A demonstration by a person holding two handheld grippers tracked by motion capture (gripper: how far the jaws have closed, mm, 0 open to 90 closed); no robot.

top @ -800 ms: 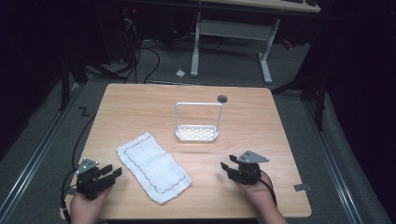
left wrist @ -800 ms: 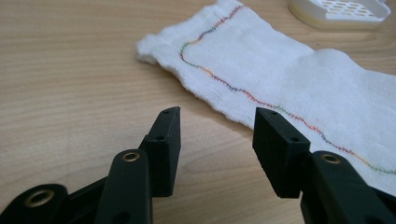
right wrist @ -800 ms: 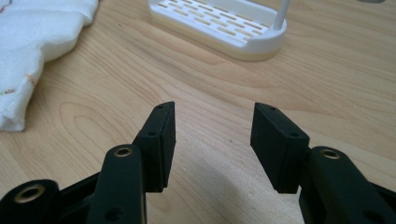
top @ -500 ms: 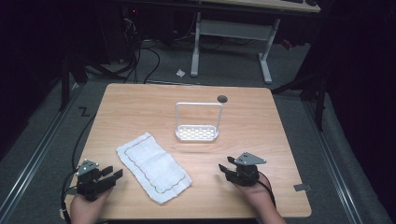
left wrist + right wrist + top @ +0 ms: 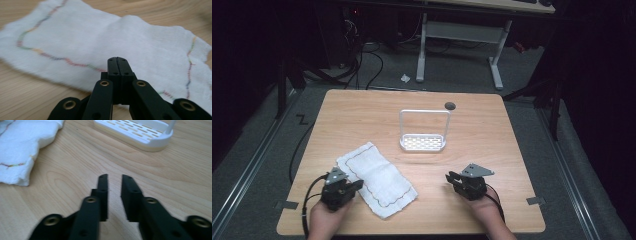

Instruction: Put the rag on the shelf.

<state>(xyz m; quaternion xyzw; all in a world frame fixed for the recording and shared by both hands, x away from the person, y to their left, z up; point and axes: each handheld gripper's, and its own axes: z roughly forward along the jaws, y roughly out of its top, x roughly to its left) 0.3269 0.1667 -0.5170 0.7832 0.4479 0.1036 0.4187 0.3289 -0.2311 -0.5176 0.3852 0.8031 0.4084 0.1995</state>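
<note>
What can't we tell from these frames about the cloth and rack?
- Cloth near edge: left gripper view, hidden behind the left tongs.
- Cloth's far part: right gripper view, cut off by the top and left frame edges.
- Rack handle: right gripper view, cut off by the top edge.
- Dark round spot behind the rack: high view, too small to identify.

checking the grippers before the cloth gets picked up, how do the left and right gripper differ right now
The left gripper has its jaws pressed together; the right gripper shows a narrow gap between its jaws. The left gripper hangs over the white cloth; the right gripper is over bare table. Neither holds anything.
</note>
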